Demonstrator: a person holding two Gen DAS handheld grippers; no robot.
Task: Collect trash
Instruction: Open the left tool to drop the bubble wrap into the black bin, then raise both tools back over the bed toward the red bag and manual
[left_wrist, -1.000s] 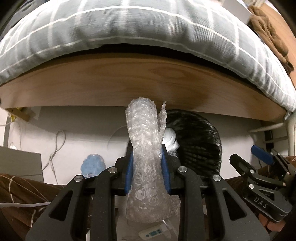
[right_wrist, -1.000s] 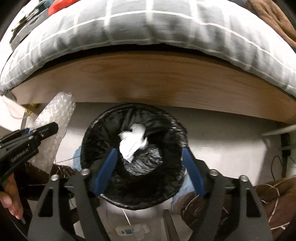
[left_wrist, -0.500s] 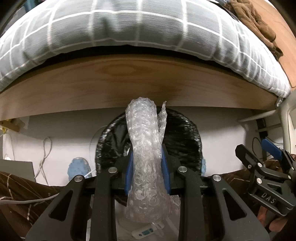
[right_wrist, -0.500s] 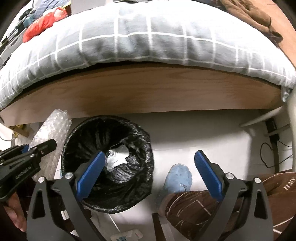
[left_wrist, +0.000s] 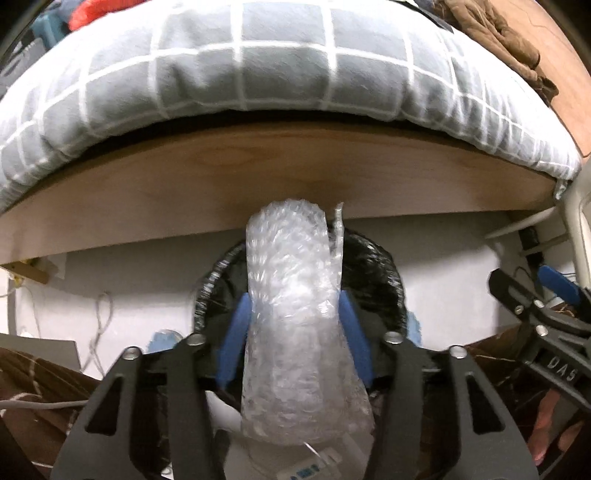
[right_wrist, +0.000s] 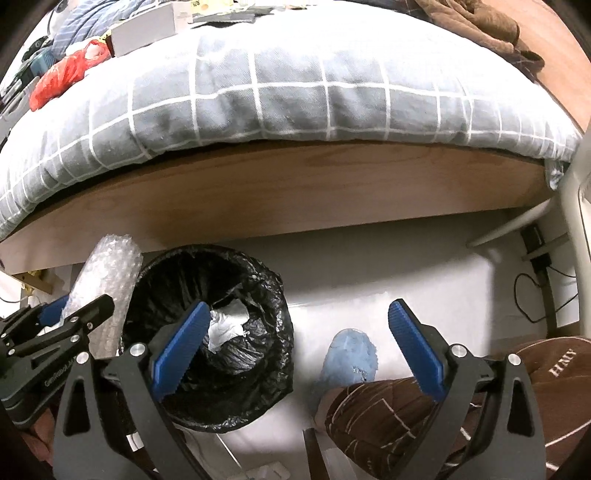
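A roll of clear bubble wrap (left_wrist: 295, 306) stands upright between the blue pads of my left gripper (left_wrist: 293, 321). Its jaws are opening, and the pads still touch the roll's sides. Right behind and below the roll is the black-lined trash bin (left_wrist: 380, 273). In the right wrist view the bin (right_wrist: 177, 266) holds crumpled white paper (right_wrist: 225, 325), with the bubble wrap (right_wrist: 107, 277) and left gripper (right_wrist: 74, 314) at its left rim. My right gripper (right_wrist: 297, 314) is wide open and holds nothing. It hangs over the bin's right edge and the floor.
A bed with a grey checked duvet (right_wrist: 295, 92) and a wooden side board (right_wrist: 295, 192) runs behind the bin. A blue slipper (right_wrist: 349, 354) and a brown trouser leg (right_wrist: 388, 417) lie right of the bin. Cables (left_wrist: 99, 325) trail on the white floor.
The left gripper carried the bubble wrap to the right, in front of the bin, and its jaws have spread. The right gripper drifted right off the bin and opened wider.
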